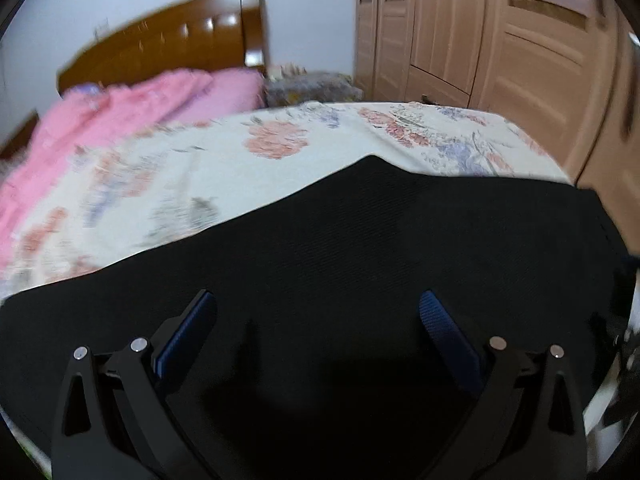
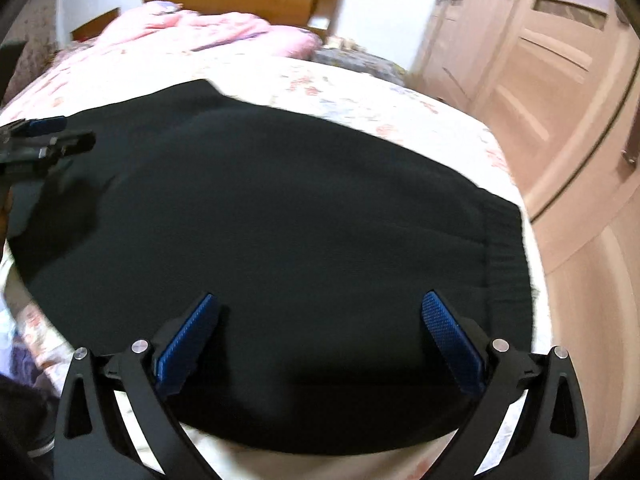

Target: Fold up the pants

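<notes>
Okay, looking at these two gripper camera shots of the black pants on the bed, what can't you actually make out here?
- Pants: near end hidden by the open left gripper in the left wrist view; the picture's lower edge cuts them off.
- Folds and layers: cloth too dark in both views, also under the open right gripper.
- Floral bedsheet and pink quilt: blurred, left wrist view.

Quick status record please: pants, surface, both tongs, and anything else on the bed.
pants: black pants lying flat on the bed, ribbed waistband toward the right edge
surface: floral bedsheet
left tongs: left tongs open, over the pants, holding nothing
right tongs: right tongs open, over the pants, holding nothing
also on bed: pink quilt bunched near the wooden headboard
beside bed: wardrobe
</notes>
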A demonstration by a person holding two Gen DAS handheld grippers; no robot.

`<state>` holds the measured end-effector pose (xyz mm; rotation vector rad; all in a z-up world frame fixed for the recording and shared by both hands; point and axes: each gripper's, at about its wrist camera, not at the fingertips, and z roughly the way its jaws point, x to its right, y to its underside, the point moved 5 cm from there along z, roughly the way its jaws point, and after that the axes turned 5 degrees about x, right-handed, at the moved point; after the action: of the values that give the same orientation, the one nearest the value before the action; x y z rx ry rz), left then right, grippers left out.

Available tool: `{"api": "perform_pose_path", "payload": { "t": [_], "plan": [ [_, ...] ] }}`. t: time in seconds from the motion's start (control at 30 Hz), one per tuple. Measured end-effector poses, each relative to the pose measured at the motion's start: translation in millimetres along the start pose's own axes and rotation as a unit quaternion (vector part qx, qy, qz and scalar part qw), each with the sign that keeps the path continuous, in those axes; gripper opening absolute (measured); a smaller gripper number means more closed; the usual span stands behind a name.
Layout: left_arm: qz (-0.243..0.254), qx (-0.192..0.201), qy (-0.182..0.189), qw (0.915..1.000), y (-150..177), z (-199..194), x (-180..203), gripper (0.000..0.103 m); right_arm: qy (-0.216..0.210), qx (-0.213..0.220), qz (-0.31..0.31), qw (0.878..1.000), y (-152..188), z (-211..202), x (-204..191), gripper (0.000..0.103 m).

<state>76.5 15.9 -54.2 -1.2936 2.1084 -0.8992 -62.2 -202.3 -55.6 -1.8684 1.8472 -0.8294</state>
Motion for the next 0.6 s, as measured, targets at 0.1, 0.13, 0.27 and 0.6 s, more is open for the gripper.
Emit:
{"api": "perform_pose_path", "payload": {
  "t": [0.1,0.13,0.27,0.6],
  "plan": [
    [0.006,-0.023,-0.014,0.9996,37,-13,-9,0.101,-0.005,-0.004,-0.004,1.000,8,7,-9,0.098],
    [0.003,-0.033,-0.021,0.9992,49,-15,-14,0.101,-0.010,0.000,0.007,1.000,8,7,-6,0.098],
    [-0.044,-0.037,0.001,0.9984,86,-24,-37,0.102,-0.056,-0.003,0.057,0.997,22,6,5,0.098],
    [-0.018,-0.023,0.035,0.9990,83,-51,-29,0.101,-0.017,-0.007,0.040,0.999,7,-12,-21,0.098]
  ]
}}
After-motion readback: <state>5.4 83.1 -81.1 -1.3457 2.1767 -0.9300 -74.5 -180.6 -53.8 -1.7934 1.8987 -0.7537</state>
